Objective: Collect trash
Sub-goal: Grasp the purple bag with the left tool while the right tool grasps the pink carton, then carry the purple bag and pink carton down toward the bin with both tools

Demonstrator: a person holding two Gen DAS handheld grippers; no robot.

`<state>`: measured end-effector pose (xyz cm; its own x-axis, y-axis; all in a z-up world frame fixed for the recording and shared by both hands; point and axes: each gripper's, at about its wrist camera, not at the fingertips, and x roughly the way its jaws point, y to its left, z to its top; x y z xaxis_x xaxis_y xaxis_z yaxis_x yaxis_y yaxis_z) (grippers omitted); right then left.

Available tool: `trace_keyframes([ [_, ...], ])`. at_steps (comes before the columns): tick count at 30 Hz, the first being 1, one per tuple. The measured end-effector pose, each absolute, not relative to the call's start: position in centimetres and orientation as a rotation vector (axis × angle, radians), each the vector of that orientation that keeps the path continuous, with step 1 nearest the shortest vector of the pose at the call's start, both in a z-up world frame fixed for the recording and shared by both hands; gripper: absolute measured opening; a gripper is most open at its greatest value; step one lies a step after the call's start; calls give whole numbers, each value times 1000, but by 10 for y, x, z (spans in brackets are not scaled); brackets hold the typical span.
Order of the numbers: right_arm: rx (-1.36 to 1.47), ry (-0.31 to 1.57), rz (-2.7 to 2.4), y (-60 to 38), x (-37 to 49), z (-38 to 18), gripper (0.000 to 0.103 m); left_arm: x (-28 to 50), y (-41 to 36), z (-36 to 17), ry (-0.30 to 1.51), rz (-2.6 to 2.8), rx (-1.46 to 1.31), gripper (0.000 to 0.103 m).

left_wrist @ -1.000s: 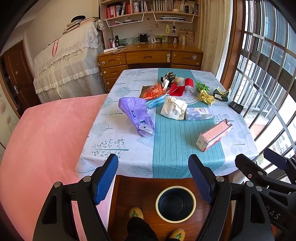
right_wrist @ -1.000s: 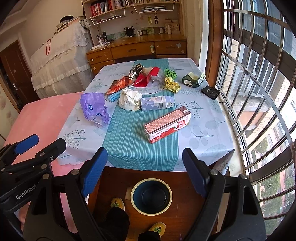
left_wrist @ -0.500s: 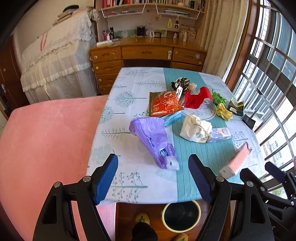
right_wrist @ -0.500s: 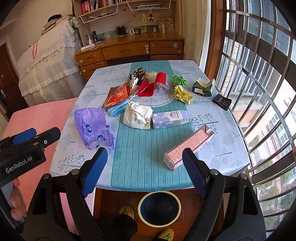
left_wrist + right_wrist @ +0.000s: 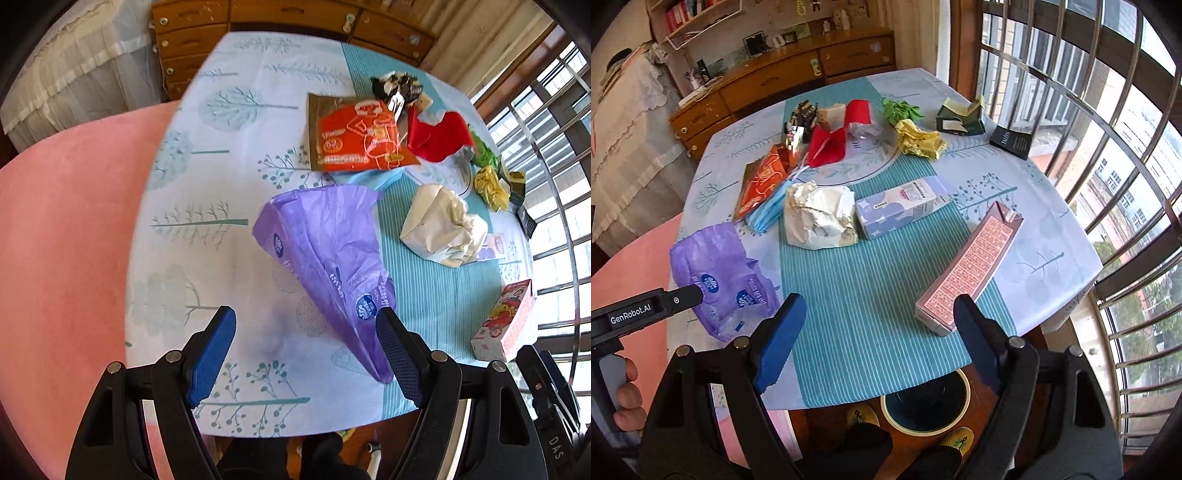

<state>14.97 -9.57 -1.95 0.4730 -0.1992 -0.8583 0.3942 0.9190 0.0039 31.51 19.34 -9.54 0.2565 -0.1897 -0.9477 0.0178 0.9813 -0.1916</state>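
A crumpled purple plastic bag (image 5: 332, 266) lies near the table's front left; it also shows in the right wrist view (image 5: 720, 273). My left gripper (image 5: 306, 354) is open and empty, low over the tablecloth, its right finger beside the bag's near tip. My right gripper (image 5: 879, 336) is open and empty above the teal runner, its right finger next to the pink carton (image 5: 975, 258). Behind lie a crumpled white wrapper (image 5: 820, 218), a pale blue carton (image 5: 905, 206), an orange snack packet (image 5: 354, 136), a blue face mask (image 5: 768, 210), a red wrapper (image 5: 831, 144) and a yellow wrapper (image 5: 919, 140).
A round bin (image 5: 923, 402) stands on the floor under the table's front edge, by the person's feet. A pink surface (image 5: 62, 258) adjoins the table on the left. Barred windows (image 5: 1108, 147) run along the right. A wooden dresser (image 5: 783, 81) stands behind.
Both grippers have moved forward and down over the table. The left one has closed in on the purple bag; the right one has come near the pink carton.
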Motion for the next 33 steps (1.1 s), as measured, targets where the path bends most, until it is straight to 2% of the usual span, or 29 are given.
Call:
trace_keyframes([
  [3, 245, 1026, -428, -108, 149, -26, 80, 330, 187, -114, 1362, -163, -161, 80],
  [5, 259, 1027, -460, -115, 150, -29, 80, 339, 182, -124, 1390, -181, -166, 75],
  [7, 268, 1029, -493, -119, 150, -31, 80, 346, 177, -133, 1419, -207, -166, 61],
  [11, 279, 1032, -542, -125, 154, -32, 80, 356, 166, -146, 1463, -241, -175, 46],
  [16, 301, 1021, -620, -138, 156, -32, 80, 361, 151, -150, 1470, -295, -137, 15],
  [19, 341, 1029, -662, -152, 156, -37, 80, 361, 145, -149, 1462, -319, -109, 8],
  [22, 394, 1043, -689, -166, 156, -46, 80, 360, 141, -145, 1444, -336, -79, 1],
  [28, 515, 1089, -698, -191, 164, -70, 80, 358, 131, -127, 1367, -349, 3, 1],
  [33, 572, 1142, -671, -199, 173, -89, 63, 352, 127, -108, 1315, -362, 43, 0],
])
